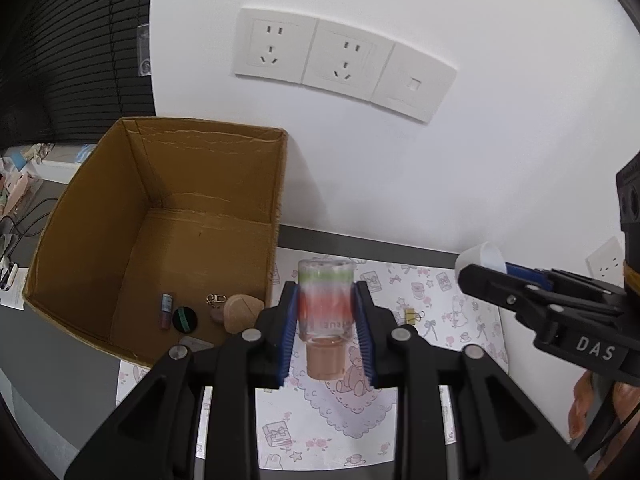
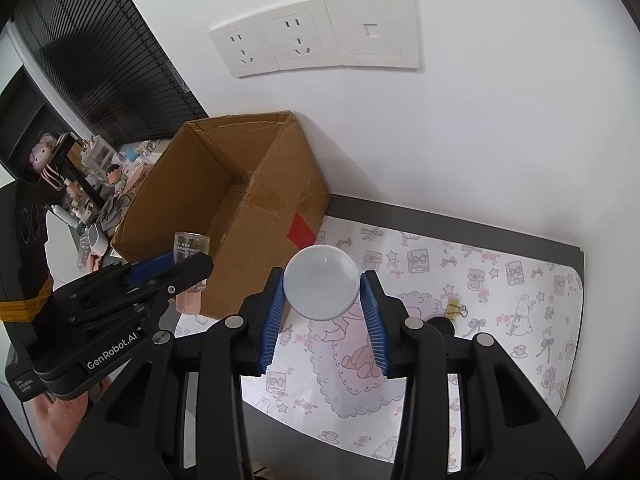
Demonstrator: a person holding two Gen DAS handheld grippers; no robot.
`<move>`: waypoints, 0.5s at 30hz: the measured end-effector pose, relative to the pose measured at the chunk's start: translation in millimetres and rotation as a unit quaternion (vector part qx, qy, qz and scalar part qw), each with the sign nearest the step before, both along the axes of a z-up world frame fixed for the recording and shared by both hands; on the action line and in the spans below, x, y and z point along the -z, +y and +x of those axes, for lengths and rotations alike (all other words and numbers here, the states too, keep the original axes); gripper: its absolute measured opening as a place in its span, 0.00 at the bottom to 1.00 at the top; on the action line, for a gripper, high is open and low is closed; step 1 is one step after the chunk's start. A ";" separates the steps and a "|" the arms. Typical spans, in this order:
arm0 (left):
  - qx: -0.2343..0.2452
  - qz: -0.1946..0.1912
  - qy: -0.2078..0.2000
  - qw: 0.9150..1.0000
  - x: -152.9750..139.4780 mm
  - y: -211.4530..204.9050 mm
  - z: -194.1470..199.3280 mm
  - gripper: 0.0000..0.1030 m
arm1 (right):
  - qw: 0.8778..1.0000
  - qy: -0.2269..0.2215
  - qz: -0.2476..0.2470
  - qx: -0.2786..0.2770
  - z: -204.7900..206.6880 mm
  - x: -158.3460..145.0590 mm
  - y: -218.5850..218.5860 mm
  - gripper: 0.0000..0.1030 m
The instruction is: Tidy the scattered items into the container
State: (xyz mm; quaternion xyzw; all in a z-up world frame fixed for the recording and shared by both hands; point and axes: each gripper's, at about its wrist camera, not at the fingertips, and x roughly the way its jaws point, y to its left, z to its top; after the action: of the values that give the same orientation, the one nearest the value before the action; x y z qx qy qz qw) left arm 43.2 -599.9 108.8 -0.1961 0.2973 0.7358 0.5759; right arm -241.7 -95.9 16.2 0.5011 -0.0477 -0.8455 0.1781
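Note:
My left gripper [image 1: 326, 320] is shut on a small clear bottle [image 1: 326, 312] with green and red bands and a pink cap; it hangs above the patterned mat [image 1: 448, 320], just right of the open cardboard box [image 1: 192, 168]. In the right wrist view the same bottle [image 2: 191, 258] and left gripper [image 2: 176, 270] sit at the box's [image 2: 256, 216] near corner. My right gripper [image 2: 323, 300] is shut on a white plastic cup [image 2: 322, 282], bottom toward the camera; that cup [image 1: 482, 258] and the right gripper [image 1: 486, 274] show at the right in the left wrist view.
Inside the box lie a small tube [image 1: 165, 310], a black round lid [image 1: 184, 319], a key clasp [image 1: 216, 300] and a tan wooden piece [image 1: 242, 312]. A gold binder clip [image 1: 412, 316] [image 2: 456, 308] rests on the mat. Wall sockets [image 1: 344, 60] sit behind. Clutter fills a shelf [image 2: 80, 184] left.

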 end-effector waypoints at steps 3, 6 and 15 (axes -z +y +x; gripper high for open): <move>-0.009 0.004 -0.005 1.000 -8.4 -1.9 -11.2 0.27 | 1.000 0.003 0.000 -0.007 -4.4 -5.0 -10.8 0.38; -0.016 0.008 -0.008 1.000 -15.7 -4.8 -22.4 0.27 | 1.000 0.005 0.002 -0.016 -9.1 -7.6 -23.1 0.38; -0.051 0.005 -0.018 0.999 -31.7 -10.3 -65.1 0.27 | 0.999 0.004 0.014 -0.049 -22.0 -9.9 -70.1 0.38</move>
State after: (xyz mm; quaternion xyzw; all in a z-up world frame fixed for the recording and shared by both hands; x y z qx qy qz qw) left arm -22.0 -610.1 140.5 -0.2215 0.2726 0.7623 0.5436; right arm -263.7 -165.9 26.1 0.5016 -0.0107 -0.8386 0.2121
